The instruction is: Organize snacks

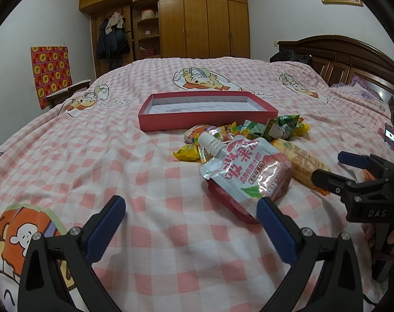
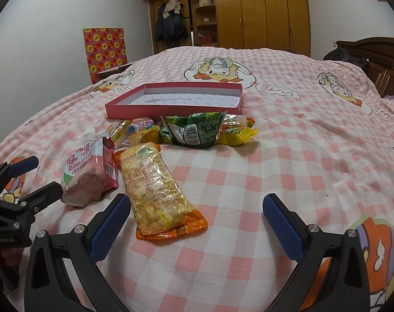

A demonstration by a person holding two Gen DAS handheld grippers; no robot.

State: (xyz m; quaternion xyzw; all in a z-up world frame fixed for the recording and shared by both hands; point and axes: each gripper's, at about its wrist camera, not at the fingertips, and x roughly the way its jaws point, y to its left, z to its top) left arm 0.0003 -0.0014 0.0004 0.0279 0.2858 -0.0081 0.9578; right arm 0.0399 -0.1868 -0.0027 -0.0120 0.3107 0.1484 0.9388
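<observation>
Nothing boxed yet: both my left gripper [image 1: 189, 223] and right gripper [image 2: 197, 223] gape empty before the red box [image 1: 207, 122]; next, grab the jelly pouch [image 1: 248, 174].

Left hand-held gripper [image 1: 190, 223]: black frame, silver screws, blue textured pads [image 1: 106, 230]; right hand-held gripper [image 2: 197, 223] alike, "DAS" on its body.

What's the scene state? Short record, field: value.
surface: bed with pink checked cover
container: red shallow box, nothing in it
nearest snacks: pink spouted jelly pouch; rice cracker pack
pile: green packet and small sweets, in front of box
left gripper: open, holds nothing
right gripper: open, holds nothing
</observation>
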